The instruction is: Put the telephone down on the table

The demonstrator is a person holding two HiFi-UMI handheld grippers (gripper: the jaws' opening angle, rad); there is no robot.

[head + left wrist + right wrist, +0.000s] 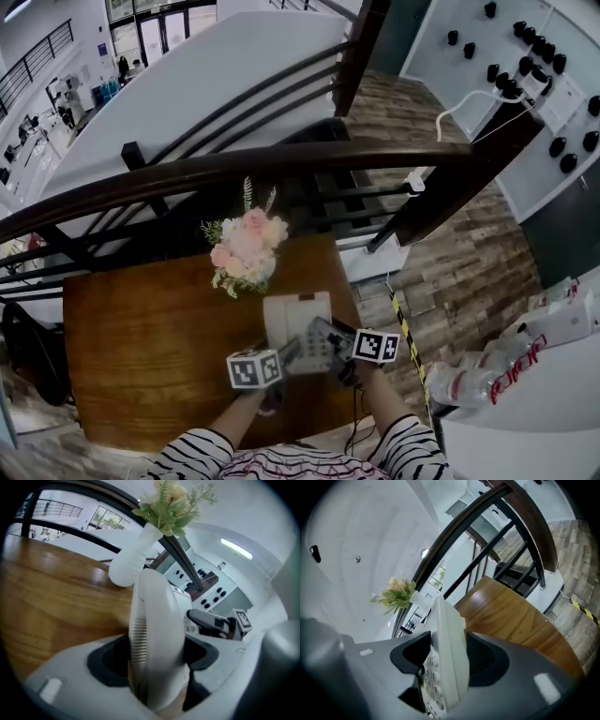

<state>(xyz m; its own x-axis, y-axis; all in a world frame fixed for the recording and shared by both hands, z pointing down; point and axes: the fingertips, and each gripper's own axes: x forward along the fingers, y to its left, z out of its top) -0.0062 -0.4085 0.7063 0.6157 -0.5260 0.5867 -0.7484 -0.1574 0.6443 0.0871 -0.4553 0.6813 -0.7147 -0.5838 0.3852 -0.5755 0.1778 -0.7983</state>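
**Q:** Where is the telephone [298, 319]?

**A:** Between my two tongs, over the wooden table [141, 347], near the flower vase [246, 248]. My left gripper [157, 660] clamps the handset side. My right gripper [447, 663] clamps the keypad edge. I cannot tell whether it touches the wood yet.

**Q:** How should it go down?

**A:** I judge: lower both ends level, clear of the vase, and release only once the base sits flat.

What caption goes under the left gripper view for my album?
Left gripper holding a white telephone in its jaws, wooden table and vase of flowers beyond.
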